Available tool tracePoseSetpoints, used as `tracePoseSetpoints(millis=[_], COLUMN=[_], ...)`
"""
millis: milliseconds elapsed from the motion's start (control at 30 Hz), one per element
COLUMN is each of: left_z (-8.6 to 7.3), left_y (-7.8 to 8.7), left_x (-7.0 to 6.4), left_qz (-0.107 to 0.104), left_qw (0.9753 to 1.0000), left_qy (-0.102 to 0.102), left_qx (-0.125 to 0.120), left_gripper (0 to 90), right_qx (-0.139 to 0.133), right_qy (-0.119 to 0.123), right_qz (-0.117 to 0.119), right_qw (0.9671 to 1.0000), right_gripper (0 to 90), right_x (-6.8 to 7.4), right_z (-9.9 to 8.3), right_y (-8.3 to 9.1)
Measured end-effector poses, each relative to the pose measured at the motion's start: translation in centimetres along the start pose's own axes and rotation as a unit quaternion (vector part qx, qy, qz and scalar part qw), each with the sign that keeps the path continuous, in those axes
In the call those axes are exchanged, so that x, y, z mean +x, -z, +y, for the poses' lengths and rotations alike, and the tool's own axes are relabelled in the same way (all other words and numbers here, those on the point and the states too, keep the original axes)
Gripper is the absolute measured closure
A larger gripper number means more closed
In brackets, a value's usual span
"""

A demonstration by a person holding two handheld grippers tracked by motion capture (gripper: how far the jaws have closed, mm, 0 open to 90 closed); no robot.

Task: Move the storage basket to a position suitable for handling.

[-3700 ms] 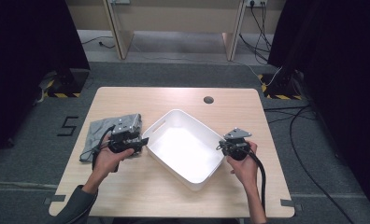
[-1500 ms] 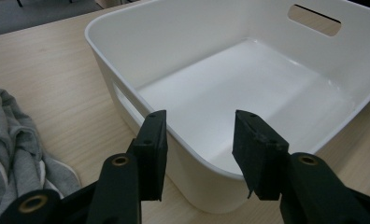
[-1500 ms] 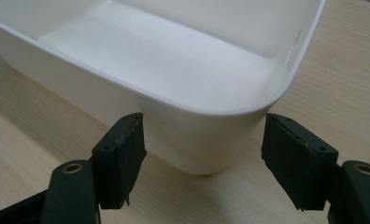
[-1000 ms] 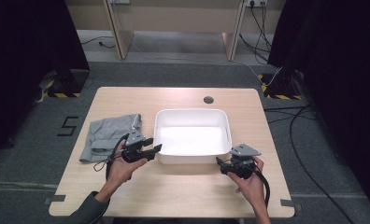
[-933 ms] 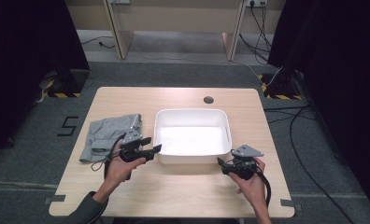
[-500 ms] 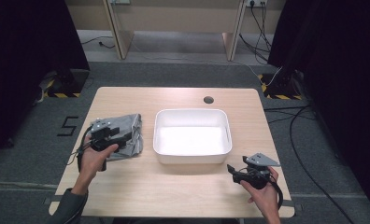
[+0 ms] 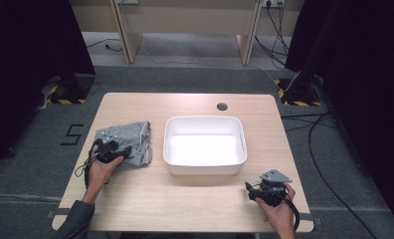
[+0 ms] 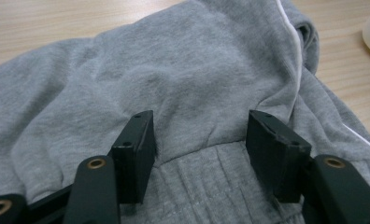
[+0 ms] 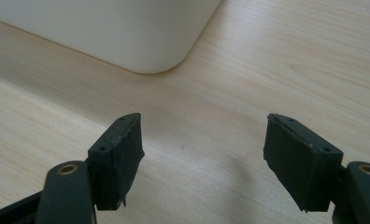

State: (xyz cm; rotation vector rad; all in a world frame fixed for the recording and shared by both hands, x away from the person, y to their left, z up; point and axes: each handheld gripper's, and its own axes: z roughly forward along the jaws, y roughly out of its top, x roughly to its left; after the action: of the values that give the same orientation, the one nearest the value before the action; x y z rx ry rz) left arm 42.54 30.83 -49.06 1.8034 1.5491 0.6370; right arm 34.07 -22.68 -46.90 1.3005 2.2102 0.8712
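Two grippers work a pale wooden table (image 7: 135, 199) seen from above, its grain running in fine streaks and a small dark round hole (image 7: 222, 106) set near the far edge. A white plastic tub (image 7: 237, 144), rectangular with rounded corners and smooth glossy walls, sits at the middle of the table.

Left of the tub, apart from it, lies a grey garment (image 7: 135, 142), the piece in hand: soft fleecy knit, crumpled into a loose heap with rounded folds. In the left gripper view the garment (image 8: 197, 70) shows a ribbed band at the near side and a thin white cord or piping along one fold.

The left gripper (image 7: 116, 152) is held low over the garment's near left part, the person's left hand (image 7: 99, 172) reaching in from the near edge with a dark sleeve behind it. Its black jaws stand released, spread wide, their tips pressed onto the cloth with the ribbed band between them; nothing is pinched.

The right gripper (image 7: 254, 191) rests at the near right of the table, just off the tub's near right corner, gripped by the right hand (image 7: 279, 211), its grey plate on top. Its jaws also gape wide over bare wood, grasping nothing.
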Motion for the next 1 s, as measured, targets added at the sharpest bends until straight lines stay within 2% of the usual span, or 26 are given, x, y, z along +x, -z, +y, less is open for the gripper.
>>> tracePoseSetpoints(millis=[233,333,367,400,433,467,500,533,567,600,633,733,900,933,967,1000], left_z=[-0.9,-2.4,-2.4,-3.7,-3.7,-4.8,-4.8,-6.1,-6.1,-7.1,-7.1,-8.3,-9.4,-9.8,-9.8,-10.3], left_y=[0.6,2.5,2.5,3.9,3.9,5.5,5.5,6.9,6.9,8.1,8.1,9.8,11.2,11.8,11.8,12.4], left_x=[-0.9,-1.5,-1.5,-1.9,-1.9,-2.6,-2.6,-3.3,-3.3,-4.1,-4.1,-5.4,-6.7,-7.2,-7.2,-7.8], left_qz=[0.006,-0.018,-0.018,-0.030,-0.030,-0.042,-0.042,-0.050,-0.050,-0.056,-0.056,-0.070,-0.081,-0.088,-0.088,-0.095], left_qw=[0.9998,0.9994,0.9994,0.9988,0.9988,0.9979,0.9979,0.9971,0.9971,0.9965,0.9965,0.9950,0.9931,0.9920,0.9920,0.9907], left_qy=[-0.020,-0.029,-0.029,-0.038,-0.038,-0.050,-0.050,-0.057,-0.057,-0.062,-0.062,-0.072,-0.084,-0.090,-0.090,-0.097], left_qx=[-0.007,-0.006,-0.006,-0.007,-0.007,-0.001,-0.001,-0.005,-0.005,-0.007,-0.007,0.000,0.004,0.008,0.008,0.010], left_gripper=[48.0,48.1,48.1,48.1,48.1,48.1,48.0,48.0,48.0,48.0,48.0,47.9,47.9,47.9,47.9,47.9], right_qx=[0.003,0.006,0.006,0.005,0.005,0.005,0.007,0.006,0.006,0.006,0.006,0.006,0.007,0.007,0.007,0.006], right_qy=[0.008,0.009,0.009,0.011,0.011,0.010,0.010,0.008,0.008,0.012,0.012,0.011,0.011,0.006,0.006,0.009], right_qz=[0.009,0.012,0.012,0.012,0.012,0.011,0.013,0.013,0.013,0.013,0.013,0.015,0.016,0.018,0.018,0.019], right_qw=[0.9999,0.9999,0.9999,0.9999,0.9999,0.9999,0.9998,0.9999,0.9999,0.9998,0.9998,0.9998,0.9998,0.9998,0.9998,0.9997], right_gripper=[29.1,29.1,29.1,29.1,29.1,29.1,29.0,29.1,29.1,29.1,29.1,29.0,29.1,29.1,29.1,29.0], right_x=[0.8,1.1,1.1,1.1,1.1,1.2,1.3,1.4,1.4,1.5,1.5,1.7,1.5,1.6,1.6,1.5], right_z=[-0.4,-0.8,-0.8,-1.0,-1.0,-1.2,-1.3,-1.4,-1.4,-1.4,-1.4,-1.4,-1.6,-1.7,-1.7,-1.7], right_y=[0.1,0.4,0.4,0.6,0.6,0.7,0.8,0.9,0.9,1.0,1.0,1.1,1.1,1.1,1.1,1.1])
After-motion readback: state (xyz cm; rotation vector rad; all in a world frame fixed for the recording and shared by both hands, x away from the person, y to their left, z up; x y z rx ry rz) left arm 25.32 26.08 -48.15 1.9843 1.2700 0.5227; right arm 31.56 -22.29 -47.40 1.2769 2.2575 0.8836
